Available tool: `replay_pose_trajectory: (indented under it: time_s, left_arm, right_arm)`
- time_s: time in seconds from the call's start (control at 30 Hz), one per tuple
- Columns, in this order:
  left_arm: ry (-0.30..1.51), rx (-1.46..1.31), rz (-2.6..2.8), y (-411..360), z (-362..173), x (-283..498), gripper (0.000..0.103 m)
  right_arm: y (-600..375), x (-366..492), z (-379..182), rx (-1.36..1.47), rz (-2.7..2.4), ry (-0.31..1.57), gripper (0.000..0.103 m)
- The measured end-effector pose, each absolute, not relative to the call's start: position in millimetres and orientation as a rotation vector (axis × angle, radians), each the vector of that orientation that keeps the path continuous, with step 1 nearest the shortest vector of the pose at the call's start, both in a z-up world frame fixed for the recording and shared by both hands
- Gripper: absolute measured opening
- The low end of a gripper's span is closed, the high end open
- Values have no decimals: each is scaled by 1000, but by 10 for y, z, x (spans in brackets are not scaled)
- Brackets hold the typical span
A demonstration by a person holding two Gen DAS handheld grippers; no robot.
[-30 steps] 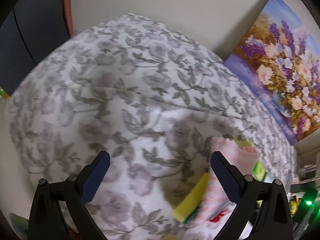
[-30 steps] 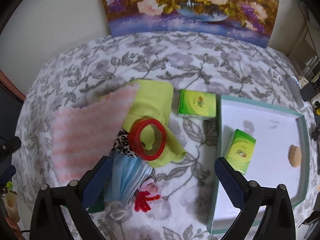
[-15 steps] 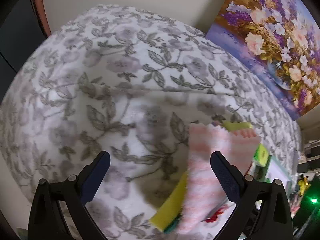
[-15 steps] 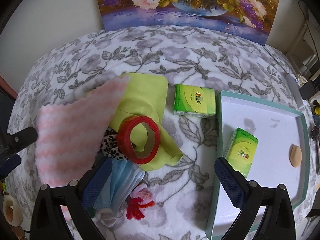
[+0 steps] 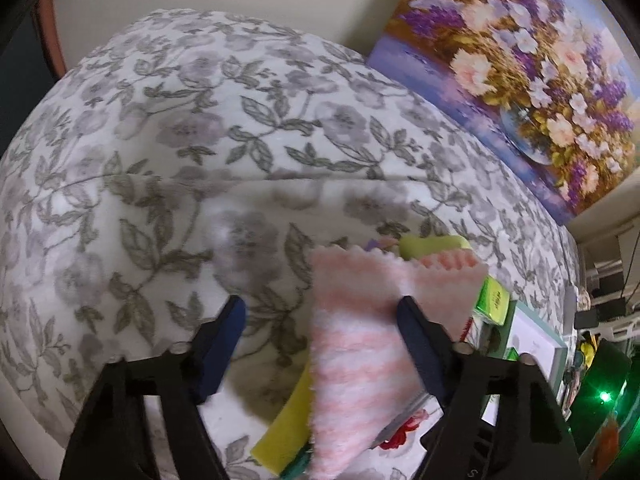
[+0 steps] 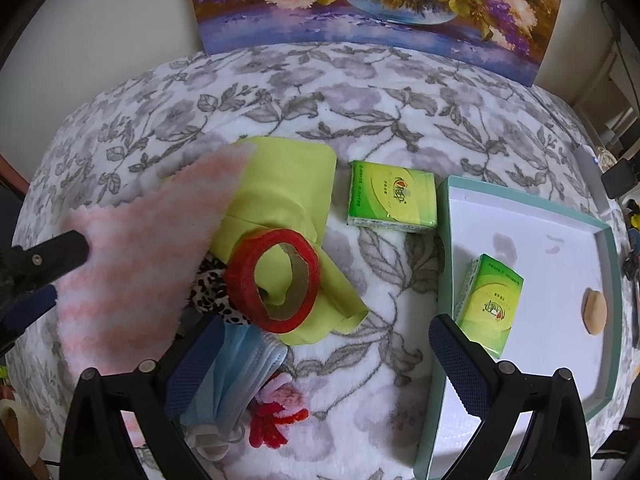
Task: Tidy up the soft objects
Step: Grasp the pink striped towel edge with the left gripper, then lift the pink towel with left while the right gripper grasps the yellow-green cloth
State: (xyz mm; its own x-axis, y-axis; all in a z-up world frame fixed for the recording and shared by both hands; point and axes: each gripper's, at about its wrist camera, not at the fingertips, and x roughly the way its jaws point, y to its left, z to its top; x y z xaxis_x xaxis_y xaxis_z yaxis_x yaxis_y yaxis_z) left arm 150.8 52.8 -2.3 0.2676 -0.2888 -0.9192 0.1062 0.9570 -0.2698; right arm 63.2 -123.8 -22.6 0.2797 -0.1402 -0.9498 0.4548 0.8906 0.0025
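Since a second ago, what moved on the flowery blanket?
The left gripper has come in toward the pink striped cloth, jaws open around its edge, not clamped yet. The cloth now covers more of the yellow cloth. The right gripper stays open; red tape roll, tissue packs and tray stayed put.

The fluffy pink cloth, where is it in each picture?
Left wrist view: the pink cloth sits low and right of centre, between the fingers of the left hand-held gripper, close by its right finger.
Right wrist view: the same cloth fills the left side, overlapping the yellow-green cloth.
Shared landmark: the flower painting leans on the wall behind the table; it is at top right in the left view and top centre in the right.
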Motion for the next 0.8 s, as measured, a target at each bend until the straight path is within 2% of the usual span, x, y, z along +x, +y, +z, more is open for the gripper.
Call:
replay_pose_trajectory:
  time_s: [0.03, 0.1, 0.2, 0.3, 0.43, 0.8]
  left_arm:
    - [1280, -166, -279, 503, -42, 1513, 59]
    - [1294, -177, -306, 463, -86, 1516, 38]
    - [1315, -214, -354, 425, -134, 1512, 18]
    - [1308, -228, -363, 421, -123, 1502, 13]
    - [1295, -245, -353, 462, -87, 1509, 12]
    - [1291, -223, -314, 476, -129, 1538, 12]
  right_arm:
    - [-1245, 630, -232, 301, -406, 1228, 103]
    - [-1256, 628, -237, 307, -406, 1228, 103]
    - [-1273, 626, -238, 315, -404, 1224, 103]
    - [-1301, 638, -258, 337, -398, 1219, 103]
    - [-1339, 666, -307, 387, -367, 1205, 103]
    - [-1304, 788, -355, 427, -273, 1168, 75]
